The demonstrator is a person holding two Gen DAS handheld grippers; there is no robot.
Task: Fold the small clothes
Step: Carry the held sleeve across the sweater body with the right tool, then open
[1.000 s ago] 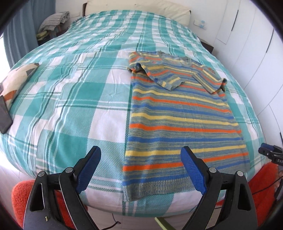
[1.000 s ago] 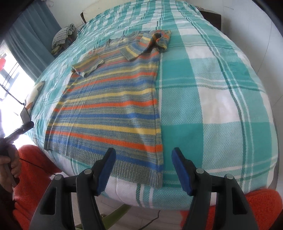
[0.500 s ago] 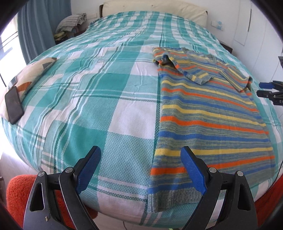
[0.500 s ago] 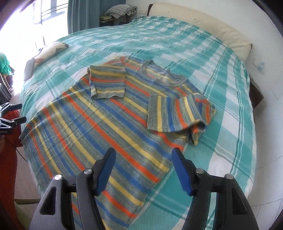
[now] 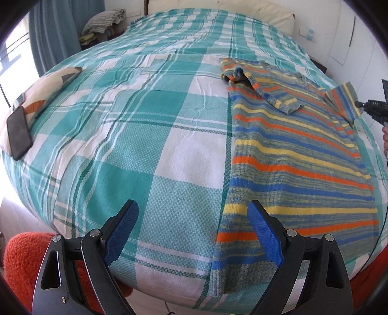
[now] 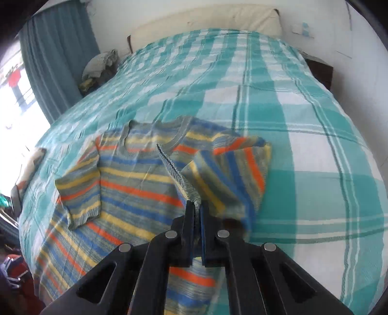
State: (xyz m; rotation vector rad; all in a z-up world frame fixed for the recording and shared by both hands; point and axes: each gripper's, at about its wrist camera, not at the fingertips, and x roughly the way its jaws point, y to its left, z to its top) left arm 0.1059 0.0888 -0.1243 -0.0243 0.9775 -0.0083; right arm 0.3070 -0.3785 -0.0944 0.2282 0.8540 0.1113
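A striped sweater (image 5: 291, 155) in orange, blue and yellow lies flat on the bed, its hem toward me. My right gripper (image 6: 197, 208) is shut on the ribbed cuff (image 6: 179, 174) of the right sleeve (image 6: 230, 174), which it holds raised off the sweater's body. In the left wrist view that gripper (image 5: 361, 105) pinches the sleeve at the far right edge. The other sleeve (image 6: 80, 191) lies folded across the chest. My left gripper (image 5: 192, 208) hangs open above the hem's left corner, its right finger over the knit and nothing between the pads.
The bed has a teal and white plaid cover (image 5: 135, 135). A black phone (image 5: 19, 133) rests on a patterned cushion (image 5: 48, 87) at the left edge. A pile of clothes (image 5: 104, 19) sits by the curtain at the head end. Orange fabric (image 5: 21, 261) lies below the bed's near edge.
My right gripper travelled from the hem up along the sweater's side to the right sleeve, then shut on its cuff and lifted it. My left gripper sank slightly toward the hem's left corner.
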